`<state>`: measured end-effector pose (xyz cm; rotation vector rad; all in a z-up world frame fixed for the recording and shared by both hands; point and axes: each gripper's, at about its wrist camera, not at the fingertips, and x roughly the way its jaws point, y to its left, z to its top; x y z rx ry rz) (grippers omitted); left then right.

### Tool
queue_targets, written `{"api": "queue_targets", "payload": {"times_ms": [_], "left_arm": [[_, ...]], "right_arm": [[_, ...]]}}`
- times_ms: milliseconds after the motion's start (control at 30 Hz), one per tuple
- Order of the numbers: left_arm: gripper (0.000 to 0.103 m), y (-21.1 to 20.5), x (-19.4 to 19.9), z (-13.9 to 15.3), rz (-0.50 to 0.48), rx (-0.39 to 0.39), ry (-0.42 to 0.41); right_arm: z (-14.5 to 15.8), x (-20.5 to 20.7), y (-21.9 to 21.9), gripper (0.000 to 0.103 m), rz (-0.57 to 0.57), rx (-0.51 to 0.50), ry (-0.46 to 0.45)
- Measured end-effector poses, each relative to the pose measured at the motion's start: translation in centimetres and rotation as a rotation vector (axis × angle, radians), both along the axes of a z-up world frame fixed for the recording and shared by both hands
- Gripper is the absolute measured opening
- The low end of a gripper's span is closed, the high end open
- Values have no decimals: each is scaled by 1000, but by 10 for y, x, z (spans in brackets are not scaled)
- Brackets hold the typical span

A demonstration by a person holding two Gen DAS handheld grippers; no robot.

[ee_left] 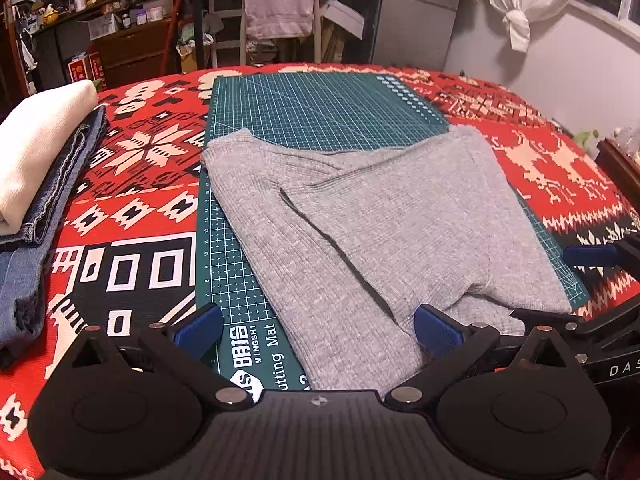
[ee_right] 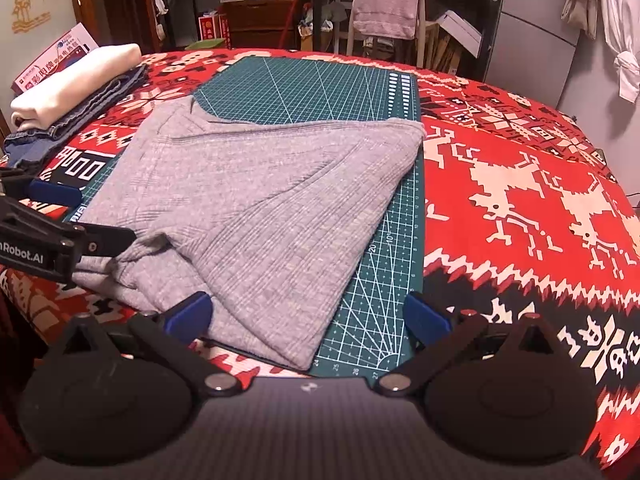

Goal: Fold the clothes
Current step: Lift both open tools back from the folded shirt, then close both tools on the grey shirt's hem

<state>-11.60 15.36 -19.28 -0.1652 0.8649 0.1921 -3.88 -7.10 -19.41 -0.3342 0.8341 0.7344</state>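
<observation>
A grey ribbed knit garment [ee_left: 360, 216] [ee_right: 256, 184] lies partly folded on a green cutting mat [ee_left: 320, 108] [ee_right: 312, 84], its folded flap running diagonally. My left gripper [ee_left: 318, 330] is open at the garment's near edge, with the fabric lying between its blue fingers and the right pad against a bunched fold. In the right wrist view the left gripper [ee_right: 80, 216] shows at the garment's left corner. My right gripper [ee_right: 310, 316] is open over the garment's near right corner and the mat. It also appears at the right edge as the right gripper [ee_left: 568, 284].
A red patterned cloth [ee_left: 140, 160] [ee_right: 520, 184] covers the table. A folded white garment [ee_left: 40, 152] [ee_right: 76, 76] sits on folded denim [ee_left: 64, 184] [ee_right: 96, 100] at the left. Beyond the far edge stand a chair draped with cloth [ee_left: 280, 0] [ee_right: 386, 0] and cluttered shelves.
</observation>
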Motion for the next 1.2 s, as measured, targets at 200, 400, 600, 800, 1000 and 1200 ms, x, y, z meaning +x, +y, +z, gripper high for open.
{"api": "queue_targets", "payload": {"times_ms": [200,400,600,800,1000,1200], "left_arm": [[103,0,0,0,6,-4,-2],[103,0,0,0,8,0,-4],[103,-1,0,0,7,6,-2],[103,-2,-4,-2,10,12,-32],[91,2,-9,11,48,1,-48],[91,0,-23,43,39,-3,-116]], "right_arm": [[1,2,2,103,-7,-9,11],[1,1,2,103,-5,-12,9],[1,1,3,103,-4,-18,7],[1,0,1,103,-3,-6,1],[21,-2,-4,102,-9,28,-26],[53,-12,-14,102,27,89,-52]]}}
